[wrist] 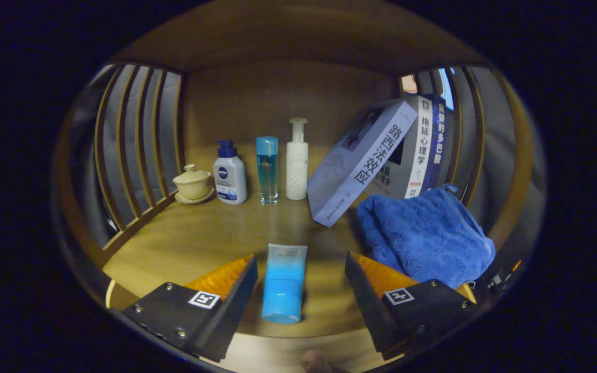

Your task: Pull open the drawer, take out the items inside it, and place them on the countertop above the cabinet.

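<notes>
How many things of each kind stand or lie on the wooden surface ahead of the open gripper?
Upright bottles: 3 (white pump bottle with blue cap, clear blue bottle, tall white pump bottle)
Blue tube lying between the gripper fingers: 1
Cream lidded cup: 1
Leaning books: 3
Blue towel: 1
Total: 9

A tube (283,282) lies flat on the table (189,243), between the spread fingers of the tool (301,277), touching neither. Along the back wall, left to right, stand a lidded cup on a saucer (193,183), a pump bottle (229,174), a slim bottle (267,170) and a tall pump bottle (297,159). Right of them a book (360,163) leans against upright books (423,147). A towel (423,235) lies heaped before those books, beyond the right finger.
</notes>
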